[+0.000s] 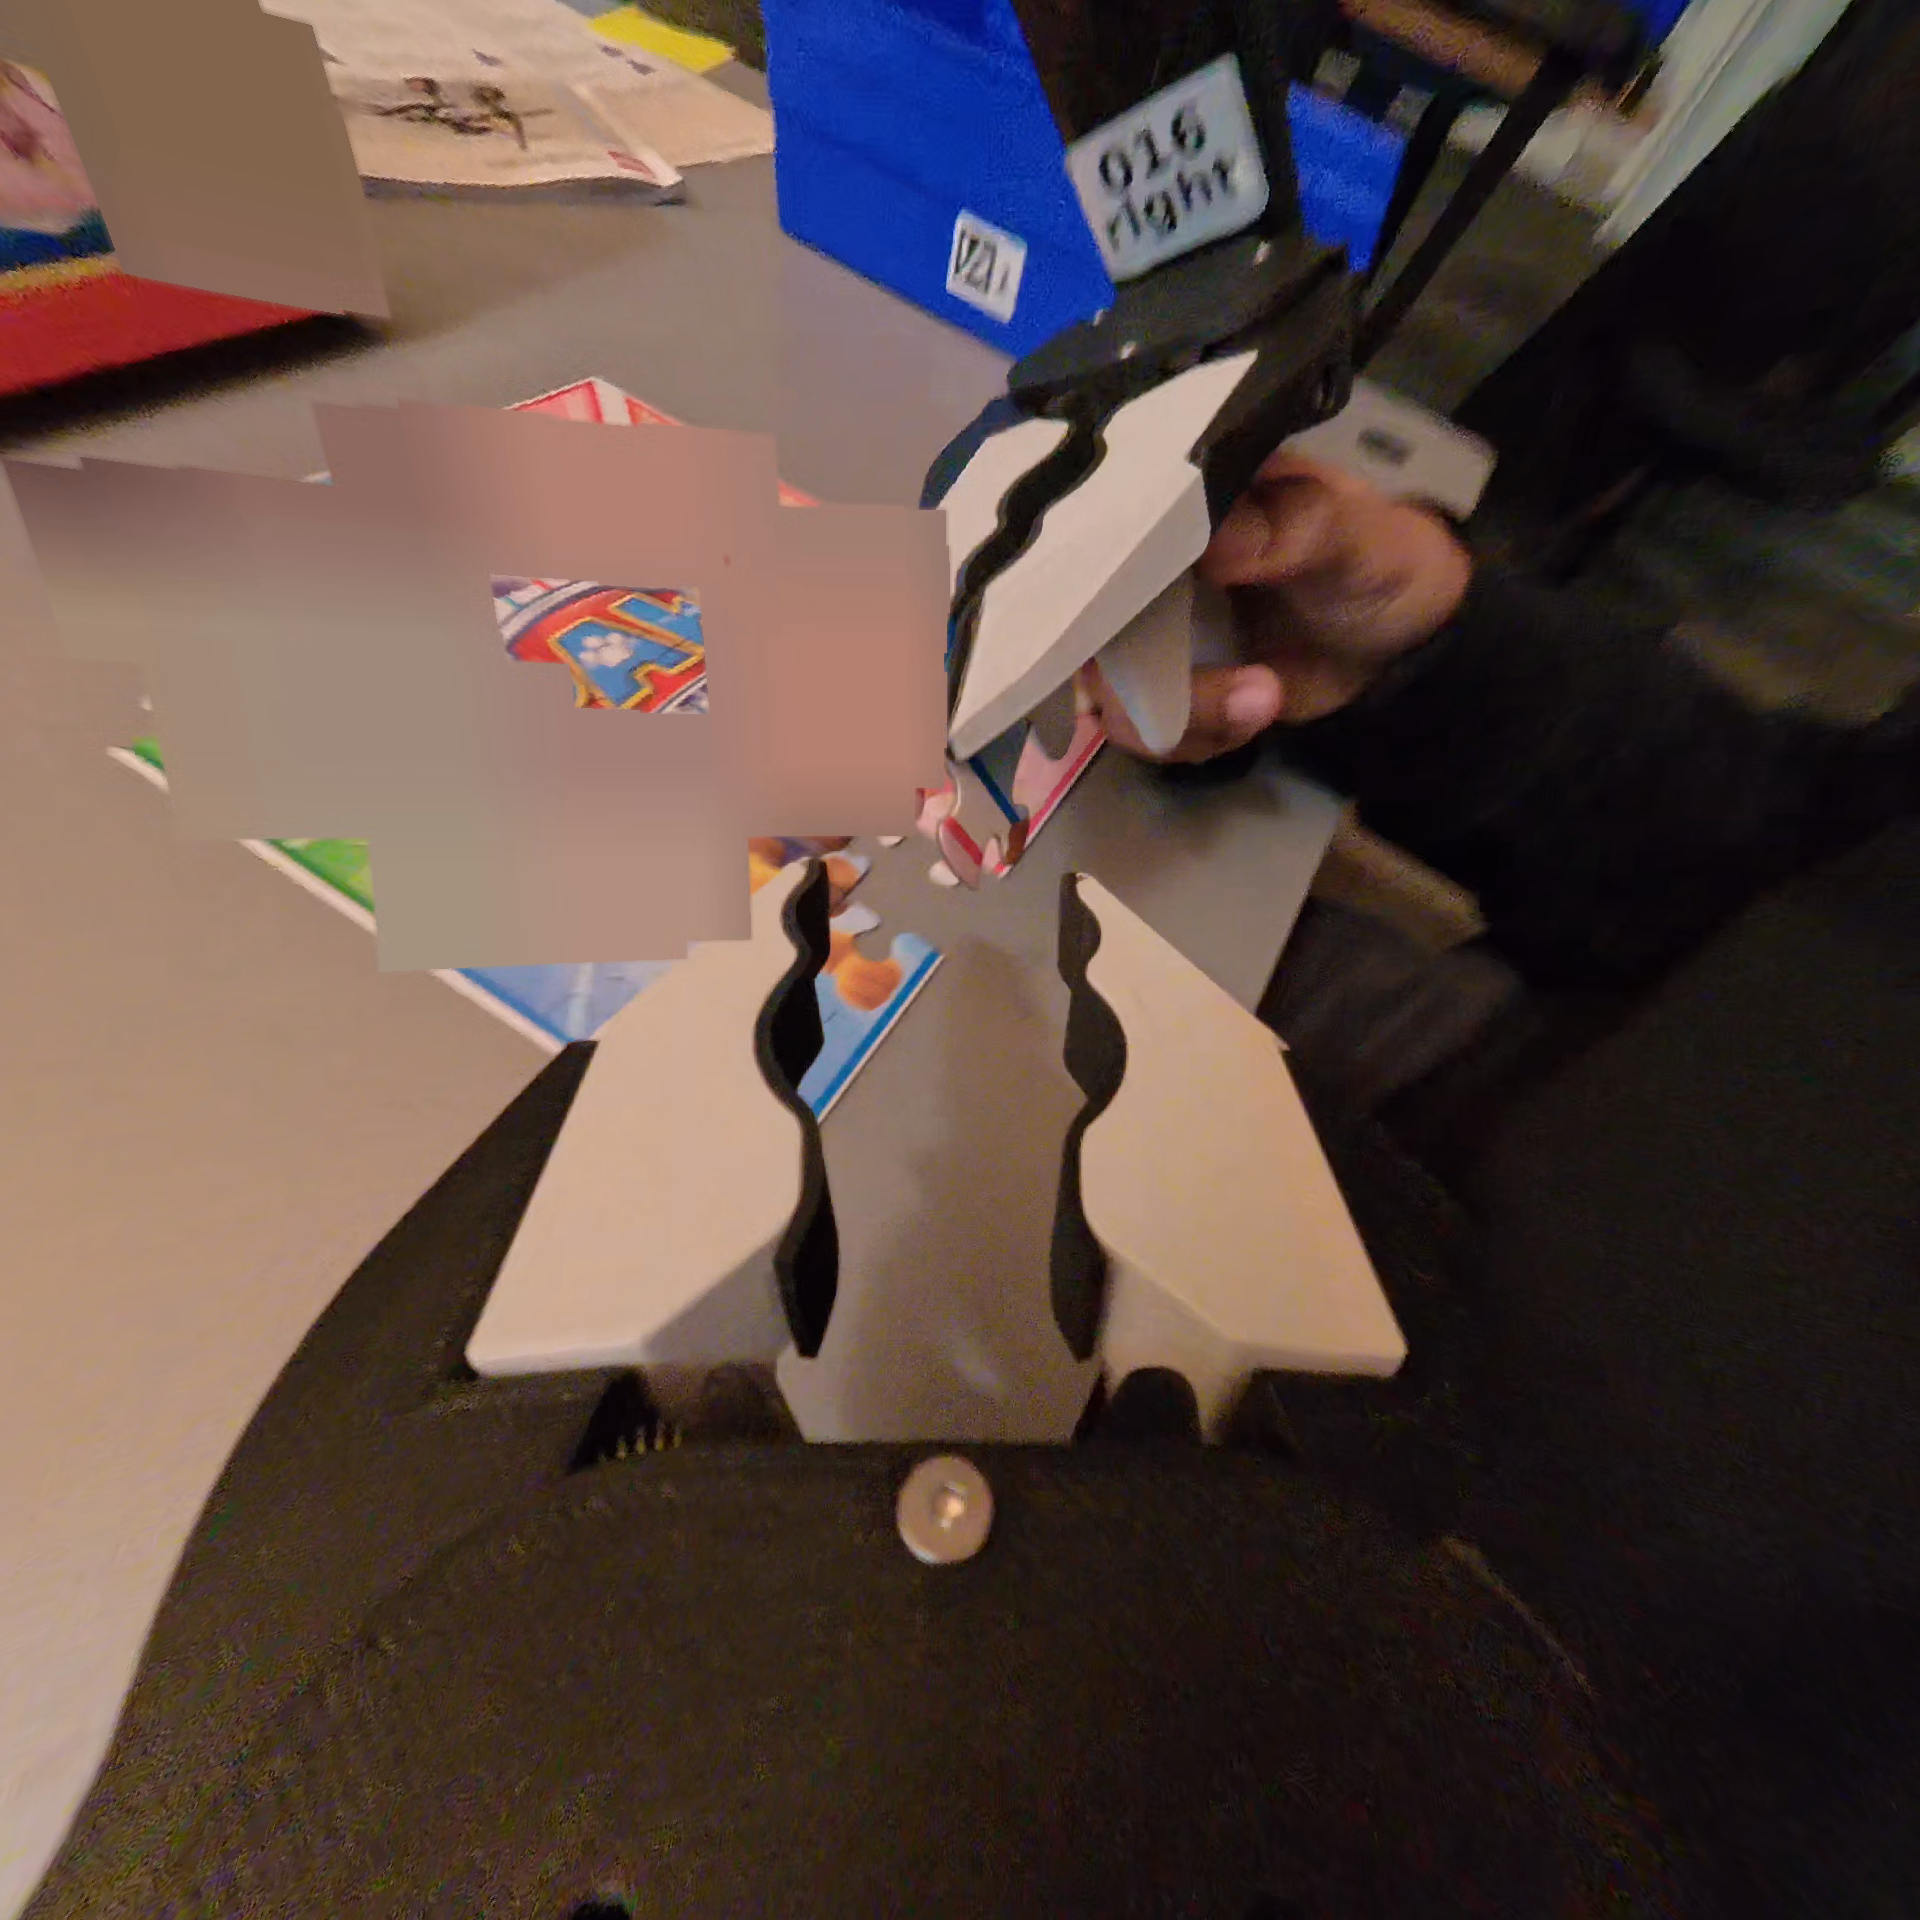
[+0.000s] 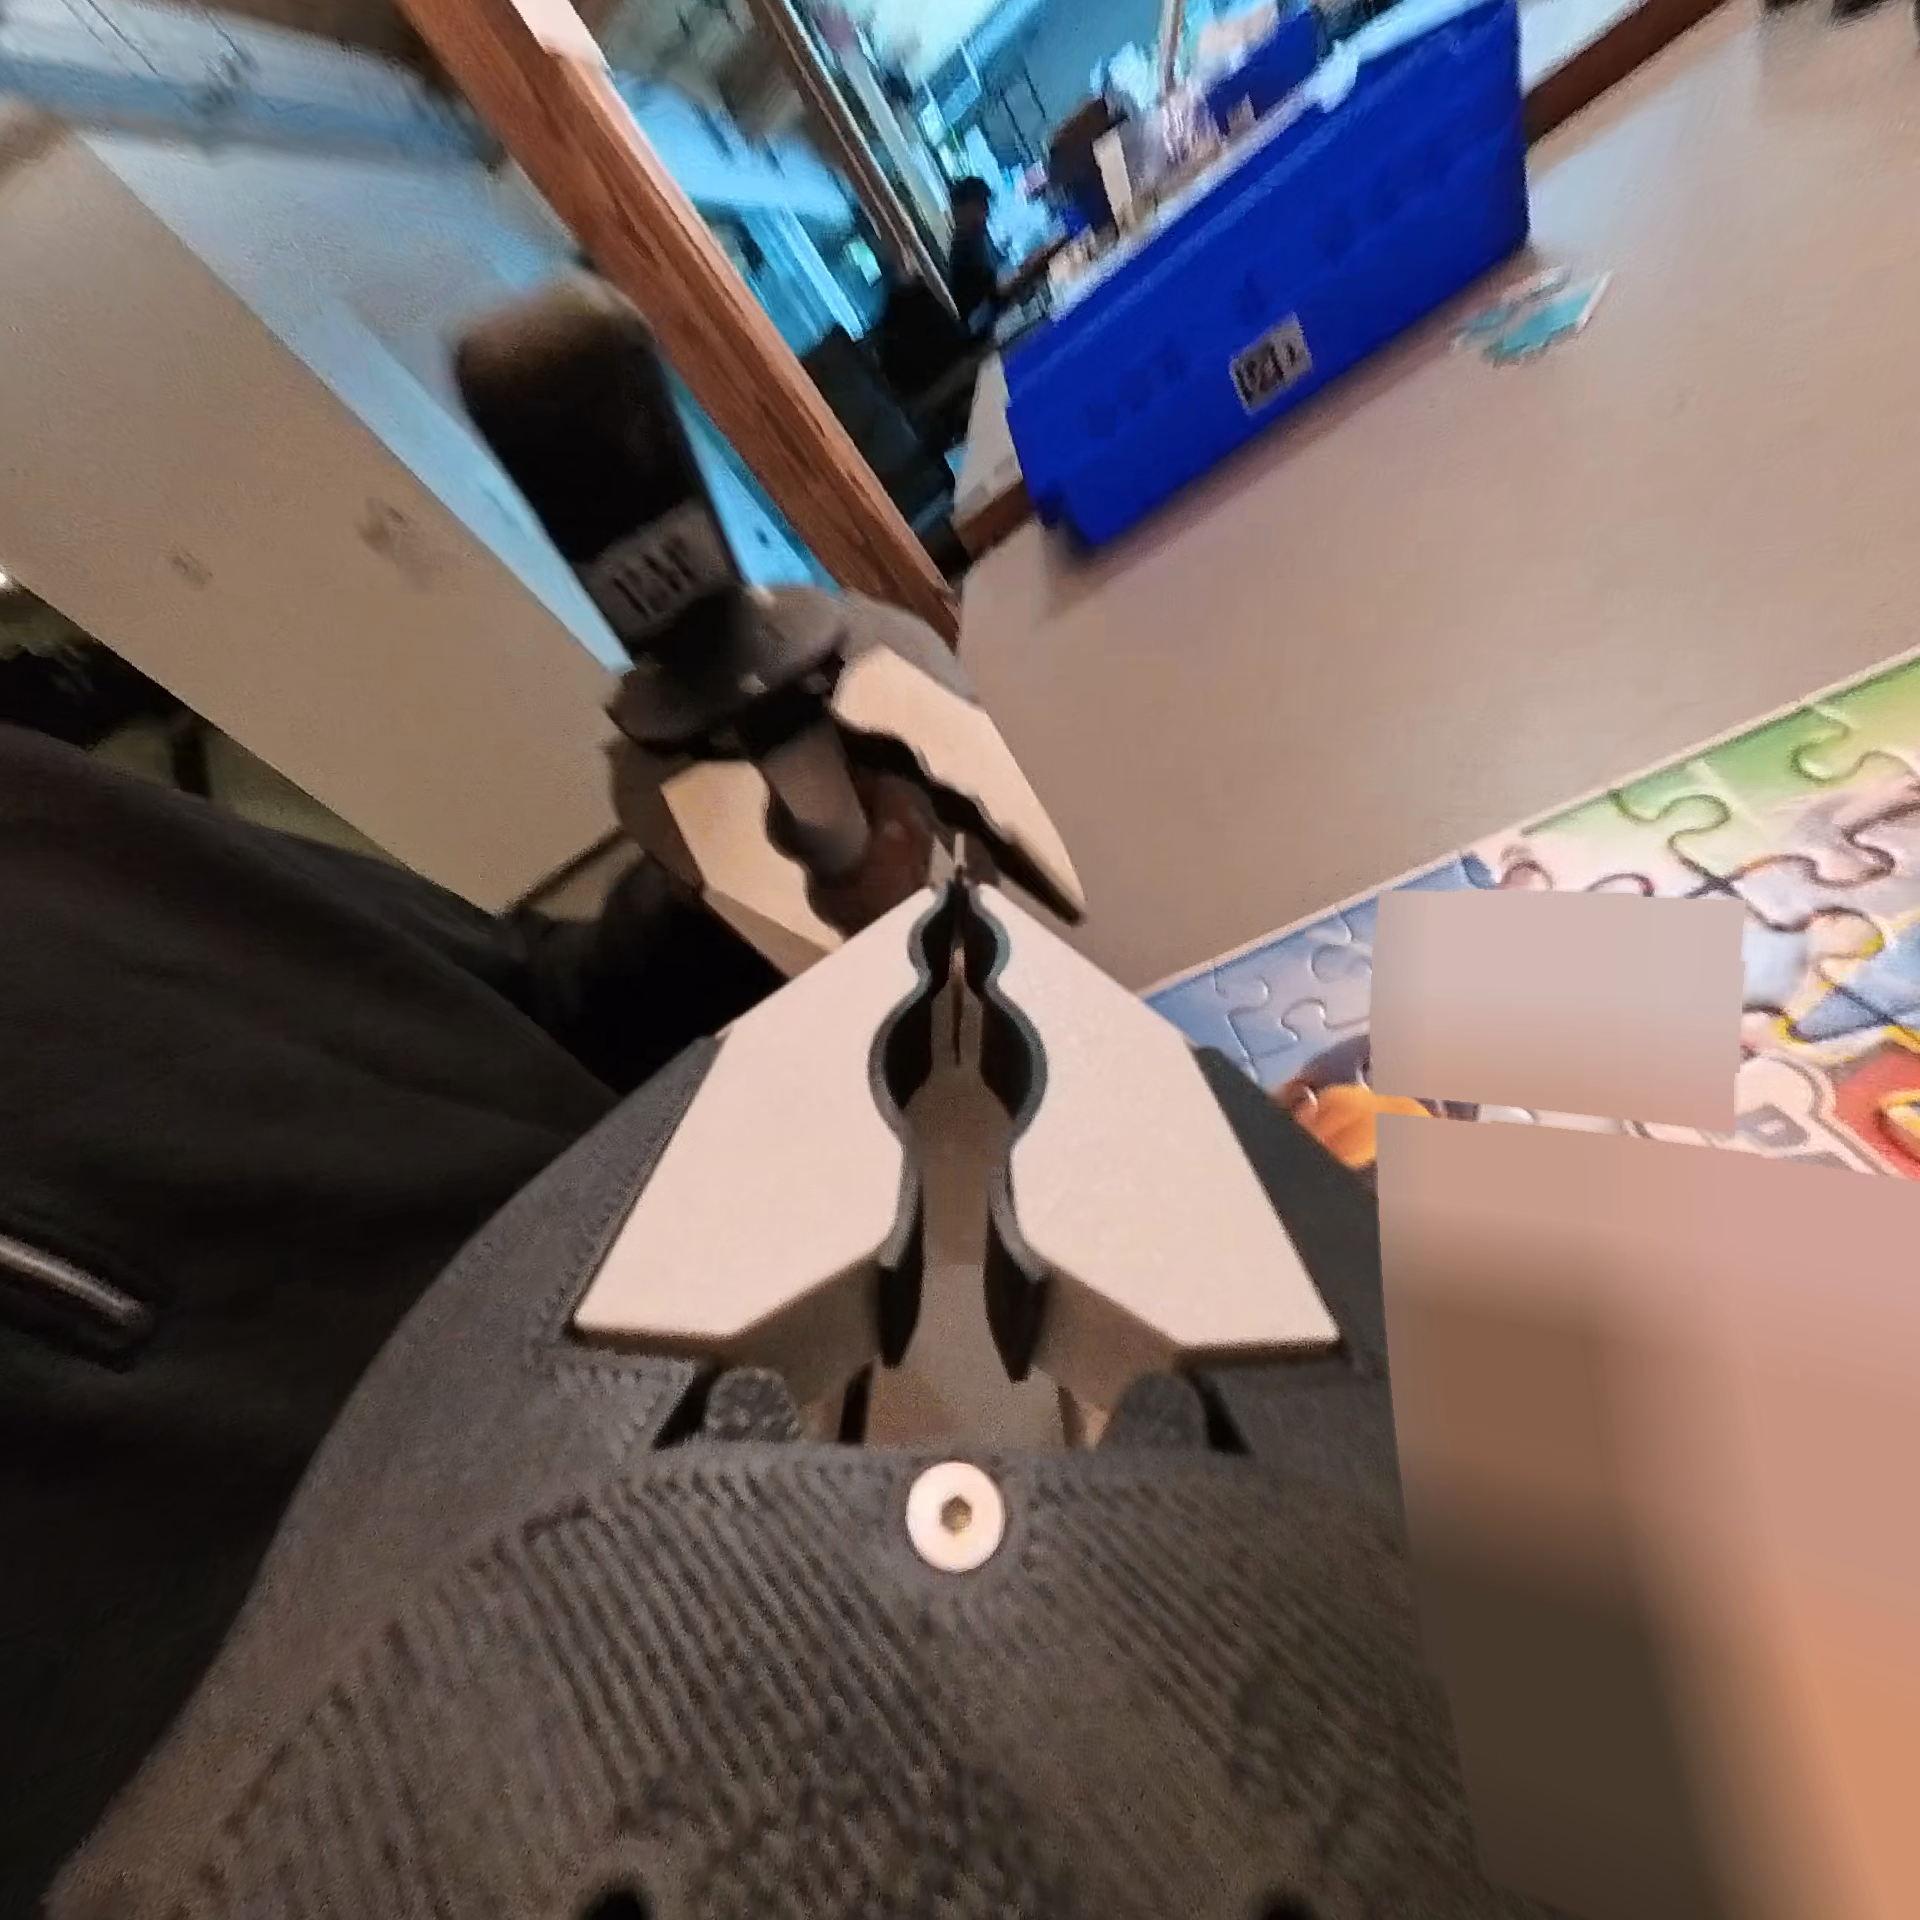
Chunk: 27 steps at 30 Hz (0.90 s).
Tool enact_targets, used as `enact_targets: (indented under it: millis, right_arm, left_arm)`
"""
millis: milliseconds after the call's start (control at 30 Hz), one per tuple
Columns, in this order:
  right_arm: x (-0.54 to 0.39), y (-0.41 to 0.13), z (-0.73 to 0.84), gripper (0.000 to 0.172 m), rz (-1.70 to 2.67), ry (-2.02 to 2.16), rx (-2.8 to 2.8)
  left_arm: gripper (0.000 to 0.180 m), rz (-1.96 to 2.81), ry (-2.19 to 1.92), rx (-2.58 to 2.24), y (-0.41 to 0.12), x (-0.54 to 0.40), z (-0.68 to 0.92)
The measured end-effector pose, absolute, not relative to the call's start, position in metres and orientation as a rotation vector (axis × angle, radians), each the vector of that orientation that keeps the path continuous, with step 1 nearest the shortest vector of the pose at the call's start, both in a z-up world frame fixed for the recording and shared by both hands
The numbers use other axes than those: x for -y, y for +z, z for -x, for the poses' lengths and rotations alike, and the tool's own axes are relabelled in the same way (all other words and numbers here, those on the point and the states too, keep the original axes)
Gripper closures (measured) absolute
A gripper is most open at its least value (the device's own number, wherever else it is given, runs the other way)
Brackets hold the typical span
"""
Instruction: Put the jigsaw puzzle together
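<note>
My left gripper (image 1: 940, 883) is open, with bare table between its fingers. Just beyond its tips hangs a pink, white and red puzzle piece (image 1: 997, 810). My right gripper (image 1: 961, 743) comes in from the upper right and is shut on this piece. In the right wrist view the right gripper (image 2: 956, 899) is shut on the piece (image 2: 957, 990), which shows edge-on as a thin line between the pads. The left gripper (image 2: 925, 873) stands open right behind it. A partly assembled cartoon puzzle (image 1: 862, 987) lies on the table to the left and also shows in the right wrist view (image 2: 1299, 987).
A blue bin (image 1: 904, 156) stands at the back of the grey table (image 1: 675, 332), and it shows in the right wrist view (image 2: 1299, 343). Printed paper sheets (image 1: 520, 114) and a red box (image 1: 104, 322) lie at the far left. A person's hand (image 1: 1330, 603) holds the right gripper. Left and right tips are no more than a few centimetres apart.
</note>
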State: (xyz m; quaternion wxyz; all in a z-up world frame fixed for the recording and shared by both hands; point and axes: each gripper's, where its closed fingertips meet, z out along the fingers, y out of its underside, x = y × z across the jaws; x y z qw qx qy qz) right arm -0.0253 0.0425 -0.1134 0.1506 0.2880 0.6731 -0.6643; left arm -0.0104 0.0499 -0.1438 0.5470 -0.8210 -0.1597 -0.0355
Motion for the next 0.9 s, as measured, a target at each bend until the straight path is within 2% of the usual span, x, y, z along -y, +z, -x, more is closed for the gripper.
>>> enact_targets:
  millis: [33,167,233,600,767,833,900]
  right_arm:
    - [-0.043,-0.105,0.026,0.172,-0.821,-1.952,-1.874]
    - [-0.048,-0.089,0.029,0.172,-0.81,-2.078,-1.765]
    - [-0.049,-0.085,0.028,0.172,-0.793,-2.102,-1.748]
    - [-0.037,-0.105,0.02,0.172,-0.758,-1.98,-1.881]
    - [-0.047,-0.096,0.026,0.172,-0.801,-2.031,-1.783]
    - [-0.048,-0.099,0.027,0.172,-0.813,-2.015,-1.783]
    - [-0.048,-0.101,0.025,0.172,-0.811,-2.002,-1.819]
  left_arm:
    - [0.139,1.891,-0.141,0.396,-0.14,-0.053,0.008]
    - [0.17,1.666,-0.261,0.408,-0.114,-0.059,0.007]
    - [0.178,1.602,-0.298,0.427,-0.106,-0.056,0.01]
    - [0.179,1.436,-0.385,0.51,-0.092,-0.042,0.027]
    - [0.164,1.435,-0.418,0.53,-0.1,-0.044,0.028]
    - [0.166,1.423,-0.474,0.53,-0.1,-0.049,0.025]
    - [0.177,1.42,-0.493,0.527,-0.1,-0.053,0.024]
